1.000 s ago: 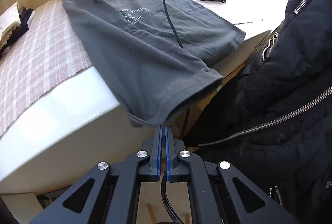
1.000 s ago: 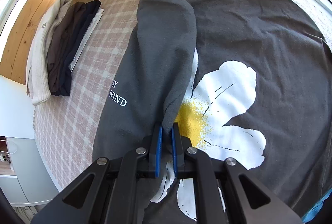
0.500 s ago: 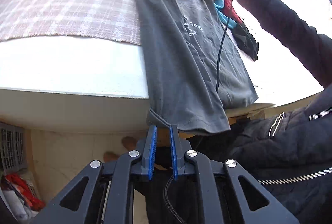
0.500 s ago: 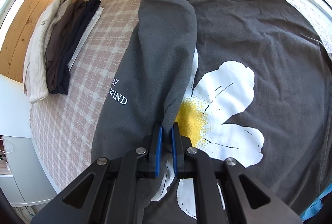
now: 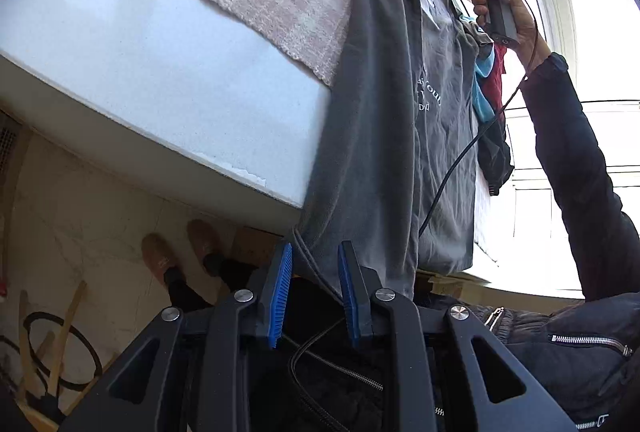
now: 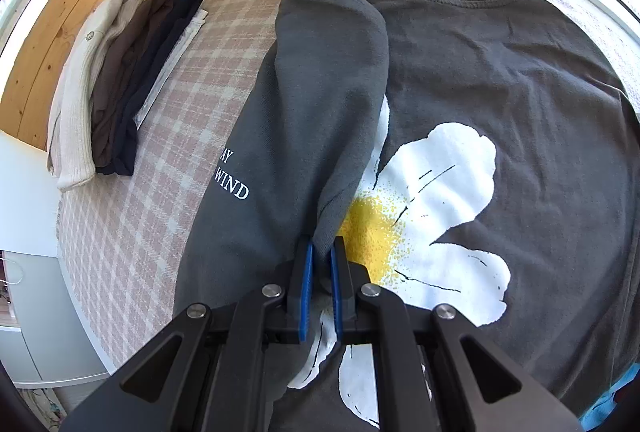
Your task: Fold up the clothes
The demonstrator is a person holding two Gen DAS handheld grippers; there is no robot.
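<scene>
Checked cloth (image 6: 132,232) covers the tabletop (image 5: 168,79), with wood panelling behind and a window at the far right.

1. Task item: 1 grey T-shirt (image 6: 500,79) lies print-up on the cloth, white flower facing up. Its left side is folded over toward the middle as a long flap. The near hem hangs over the tabletop edge, seen in the left wrist view.

2. Right gripper (image 6: 320,272): clenched on the near end of the folded flap, cloth pinched between its blue pads.

3. Left gripper (image 5: 314,292): released, jaws apart, set at the hanging hem corner (image 5: 304,244), which sits between the pads but is not pinched.

4. Other items: 1 stack of folded clothes (image 6: 120,79) at the far left; loose coloured garments (image 5: 490,79) at the right edge.

Risks, as judged:
- Hem corner is thin and dangling; a closing left gripper could catch 1 layer only, or miss, leaving the fold crooked.
- Overhanging weight could drag the shirt toward the near edge if the right gripper lets go.
- Cable (image 5: 460,159) trails across the shirt and could snag or rumple the cloth.
- A hard pull on the flap could skew the fold line.
</scene>
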